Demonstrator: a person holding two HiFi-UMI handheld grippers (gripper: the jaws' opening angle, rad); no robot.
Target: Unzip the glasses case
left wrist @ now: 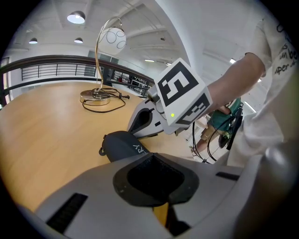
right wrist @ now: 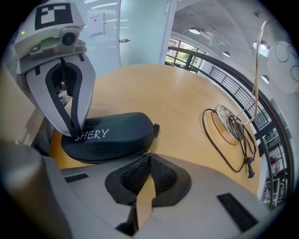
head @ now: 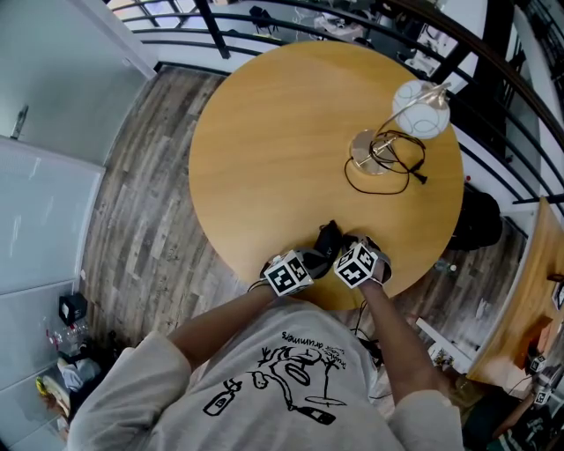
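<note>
We hold our left gripper (left wrist: 149, 158) with its jaws closed tip to tip and nothing between them. The tips rest on the lid of the glasses case (right wrist: 112, 135) at its near end. We judge this pins the case so that the zip has something to pull against.

The case lies flat just ahead of both sets of tips, between the 2 grippers. Our right gripper (right wrist: 148, 158) is closed too, with its tips touching the case's seam, probably reaching for the zipper pull. Whether they nip it we cannot tell. The zip looks unopened.

Ahead and to the right of those tips stands a lamp (head: 421, 107), well apart from the case, its cable (head: 388, 183) looped round the base. Everything sits on 1 round, smooth wooden table (head: 264, 132). Past its far rim runs a dark railing (head: 264, 19), with plank floor (head: 150, 194) below.
</note>
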